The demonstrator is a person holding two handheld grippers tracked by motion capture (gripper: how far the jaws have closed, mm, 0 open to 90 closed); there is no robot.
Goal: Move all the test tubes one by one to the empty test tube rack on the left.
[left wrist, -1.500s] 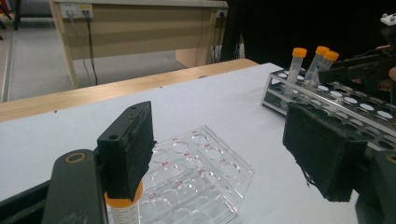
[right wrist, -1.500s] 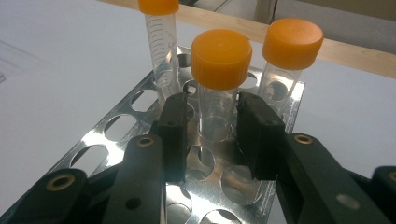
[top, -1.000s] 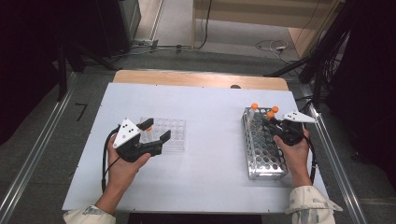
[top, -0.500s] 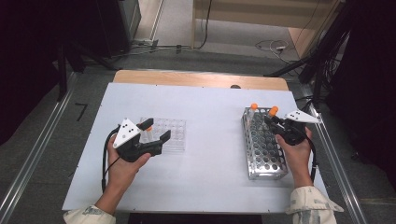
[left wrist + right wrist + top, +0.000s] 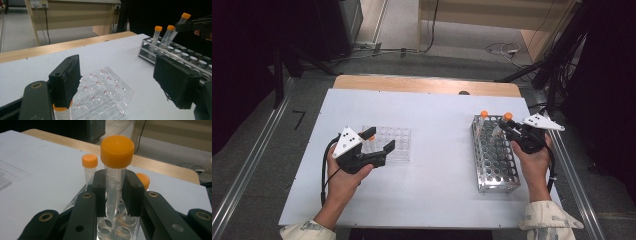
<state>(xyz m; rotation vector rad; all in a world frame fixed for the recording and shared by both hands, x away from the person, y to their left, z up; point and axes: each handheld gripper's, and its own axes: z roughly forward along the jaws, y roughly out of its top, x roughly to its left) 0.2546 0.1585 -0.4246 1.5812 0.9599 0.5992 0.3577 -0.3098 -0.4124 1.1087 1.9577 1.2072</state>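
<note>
metal rack (image 5: pixel 492 165): two capped tubes | right tongs (image 5: pixel 113 195): grip one tube (image 5: pixel 115 170)

Clear plastic tube with orange screw cap (image 5: pixel 115 177)
It stands slightly tilted, lower end in a hole of the perforated metal tube rack (image 5: pixel 492 155), at its far end.

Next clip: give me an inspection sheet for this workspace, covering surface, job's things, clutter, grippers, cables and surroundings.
Surface: white table, wooden strip along its far edge.
Job's things: metal rack at the right with orange-capped tubes at its far end; clear plastic tray at the left; one capped tube held above the rack.
Clutter: nothing seen.
Grippers: right gripper shut on the capped tube; left gripper open above the tray, another orange-capped tube under one jaw.
Cables: black cable loops from the left gripper; more cables on the floor beyond.
Surroundings: grey floor, dark equipment, wooden furniture behind.
</note>
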